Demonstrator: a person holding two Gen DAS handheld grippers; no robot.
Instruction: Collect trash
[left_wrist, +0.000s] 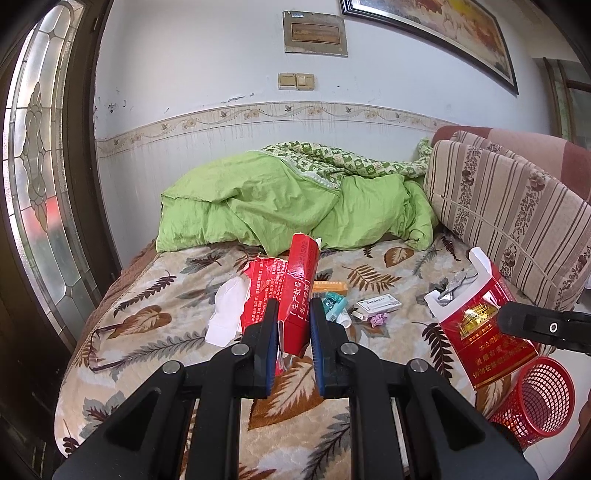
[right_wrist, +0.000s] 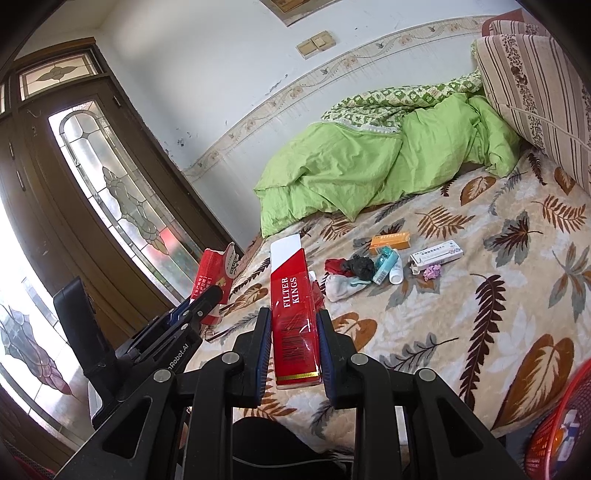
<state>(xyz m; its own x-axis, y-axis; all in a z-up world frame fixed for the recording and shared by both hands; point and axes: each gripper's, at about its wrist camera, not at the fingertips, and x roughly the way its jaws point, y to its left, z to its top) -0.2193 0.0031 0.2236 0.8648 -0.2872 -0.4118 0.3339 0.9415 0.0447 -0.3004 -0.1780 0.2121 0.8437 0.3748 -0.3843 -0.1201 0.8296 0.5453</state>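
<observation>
The bed (right_wrist: 480, 314) fills the right and lower part of the right wrist view, covered by a beige blanket printed with brown and grey leaves. A crumpled green quilt (right_wrist: 351, 170) lies across its far end, against the wall. A striped cushion (right_wrist: 535, 92) stands at the upper right edge. Near the middle of the blanket sits a small cluster: an orange box (right_wrist: 390, 240), a white medicine box (right_wrist: 437, 254), a teal packet (right_wrist: 384, 264), a small white bottle (right_wrist: 397, 271), a pink crumpled scrap (right_wrist: 432, 272), and a heap of dark, red and white cloth (right_wrist: 349, 275).
</observation>
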